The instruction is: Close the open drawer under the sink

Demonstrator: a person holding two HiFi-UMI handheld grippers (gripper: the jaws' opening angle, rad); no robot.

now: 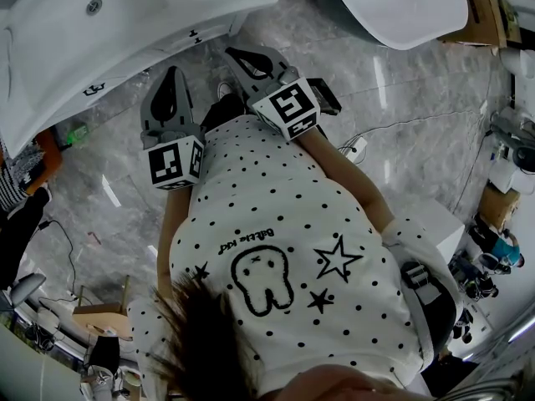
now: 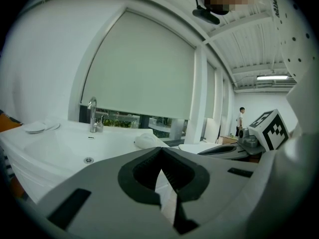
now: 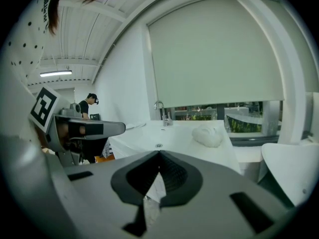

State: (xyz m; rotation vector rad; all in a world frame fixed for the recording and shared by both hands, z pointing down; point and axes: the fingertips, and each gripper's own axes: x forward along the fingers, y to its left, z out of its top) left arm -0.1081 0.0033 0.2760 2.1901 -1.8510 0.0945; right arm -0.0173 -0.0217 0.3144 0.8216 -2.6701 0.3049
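Observation:
A white sink (image 1: 58,48) stands at the upper left of the head view, with a white front panel (image 1: 167,44) bearing small dark handles below its rim; whether a drawer stands out I cannot tell. Both grippers hover side by side over the floor, pointing at the sink and touching nothing. My left gripper (image 1: 174,73) is shut and empty, its tips meeting in the left gripper view (image 2: 161,151). My right gripper (image 1: 236,55) is shut and empty too (image 3: 159,153). Each gripper view looks over the basin (image 2: 75,146) (image 3: 169,133) with its faucet (image 2: 92,114) (image 3: 160,109).
A crumpled white cloth (image 3: 208,135) lies on the sink's rim. A second white basin (image 1: 401,7) stands at the top right. Cardboard boxes (image 1: 499,203) and cables line the right side. A person (image 3: 89,103) stands far behind. Grey marble floor (image 1: 401,124) lies between.

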